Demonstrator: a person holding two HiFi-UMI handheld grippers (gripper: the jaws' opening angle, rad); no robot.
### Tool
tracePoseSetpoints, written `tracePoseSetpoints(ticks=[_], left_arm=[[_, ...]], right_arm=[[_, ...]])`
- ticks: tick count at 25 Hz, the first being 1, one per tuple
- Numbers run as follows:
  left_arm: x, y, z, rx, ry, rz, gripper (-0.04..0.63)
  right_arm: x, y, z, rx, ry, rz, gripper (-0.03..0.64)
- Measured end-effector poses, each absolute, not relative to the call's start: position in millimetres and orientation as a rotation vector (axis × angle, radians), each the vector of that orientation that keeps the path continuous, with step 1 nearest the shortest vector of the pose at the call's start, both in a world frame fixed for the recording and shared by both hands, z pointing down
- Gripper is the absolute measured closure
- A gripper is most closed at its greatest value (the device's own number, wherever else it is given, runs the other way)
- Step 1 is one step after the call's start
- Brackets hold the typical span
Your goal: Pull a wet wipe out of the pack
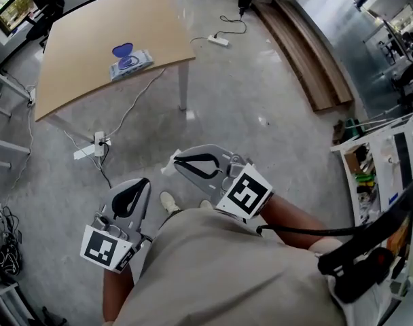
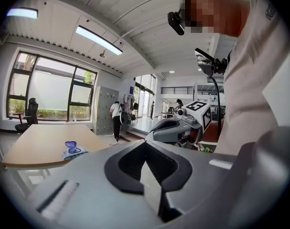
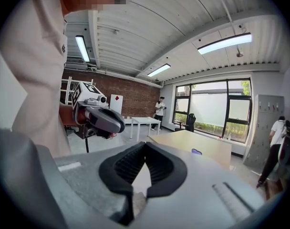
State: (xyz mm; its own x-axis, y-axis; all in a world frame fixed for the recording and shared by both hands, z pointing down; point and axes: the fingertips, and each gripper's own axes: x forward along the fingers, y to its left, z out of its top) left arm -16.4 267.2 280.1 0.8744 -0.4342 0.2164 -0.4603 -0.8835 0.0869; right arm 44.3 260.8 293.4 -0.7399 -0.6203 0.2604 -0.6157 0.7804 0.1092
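The wet wipe pack [image 1: 130, 62], with its blue lid flipped up, lies on the light wooden table [image 1: 91, 39] at the far upper left. It also shows small in the left gripper view as the pack [image 2: 72, 150] on the table [image 2: 35, 147], and in the right gripper view only its blue lid [image 3: 196, 151] shows. Both grippers are held close to the person's body, far from the table. My left gripper [image 1: 144, 183] [image 2: 145, 143] is shut and empty. My right gripper [image 1: 176, 160] [image 3: 145, 145] is shut and empty too.
Grey floor lies between me and the table. A power strip [image 1: 98, 143] with cables sits under the table, another strip [image 1: 220, 41] lies further off. Wooden planks [image 1: 308, 53] lie at the upper right, a cluttered shelf [image 1: 383, 175] at the right. People stand far off [image 2: 116, 118].
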Motion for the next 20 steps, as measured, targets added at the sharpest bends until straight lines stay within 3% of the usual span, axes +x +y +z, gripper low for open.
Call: tracePoseSetpoints(ticks=[20], left_arm=[[60.4, 343.3, 294.5, 2.892, -0.726, 0.402, 0.589]], right_arm=[[113.4, 338.2, 302.7, 0.908, -2.752, -0.029, 0.614]])
